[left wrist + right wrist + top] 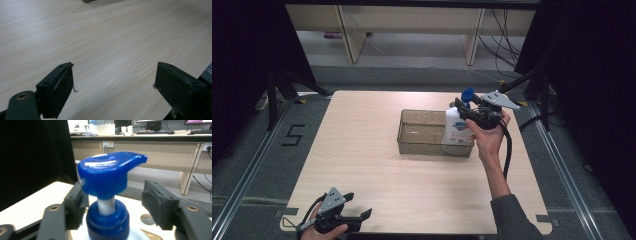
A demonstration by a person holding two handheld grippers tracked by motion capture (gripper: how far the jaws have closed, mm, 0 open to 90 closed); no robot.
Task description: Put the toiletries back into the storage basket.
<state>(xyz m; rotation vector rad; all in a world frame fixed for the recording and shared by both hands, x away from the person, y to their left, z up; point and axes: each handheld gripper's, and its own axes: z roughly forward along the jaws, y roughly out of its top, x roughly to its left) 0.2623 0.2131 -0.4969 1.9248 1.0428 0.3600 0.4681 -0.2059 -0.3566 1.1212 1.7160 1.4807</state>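
Note:
A white pump bottle [455, 131] with a blue pump head [467, 95] stands upright at the right end of a clear plastic bin [412, 142]. My right gripper [464, 110] is at the bottle's top, reaching in from the right. In the right gripper view the blue pump head [107, 173] sits between the jaws of the right gripper [115, 197]. The right pad stands clear of it and the left pad is close beside it, so the gripper is open. My left gripper [362, 216] rests at the table's near left corner, open with nothing between its fingers [60, 87].
The wooden table [362, 150] has bare surface left of and in front of the bin. The left gripper [113, 75] is near the table's front edge. Desks and cables stand on the floor beyond the table's far edge.

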